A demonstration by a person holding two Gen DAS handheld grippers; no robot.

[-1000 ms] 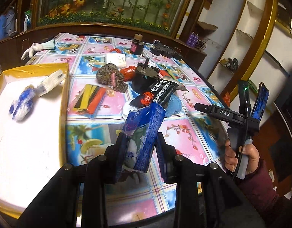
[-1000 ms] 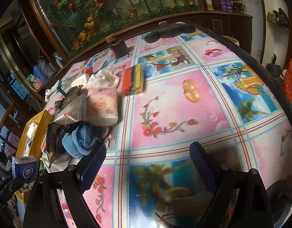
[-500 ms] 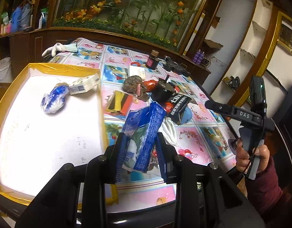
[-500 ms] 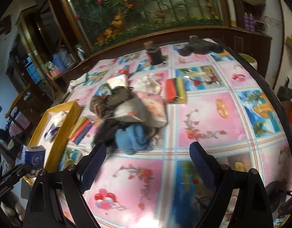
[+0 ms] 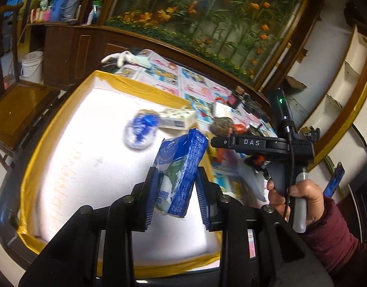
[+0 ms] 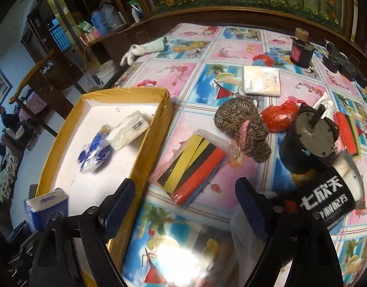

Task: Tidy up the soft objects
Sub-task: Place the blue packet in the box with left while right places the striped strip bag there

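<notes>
Left wrist view: the left claw holds a blue tissue pack upright over the white floor of the tray. The step looks like the drop-off; next the claw should lower and release.

Right wrist view: the right claw is wide and holds nothing, above the surface beside the tray; the pack shows at the tray's near corner.

Blue tissue pack, upright with a slight tilt, clamped between left gripper pads above the yellow-rimmed white tray. In the tray: crumpled blue-white wrapped pack mid-floor, white patterned pack touching it at 1 o'clock. Striped yellow-black-red cloth pack lies flat just outside the tray's 3 o'clock rim.
</notes>
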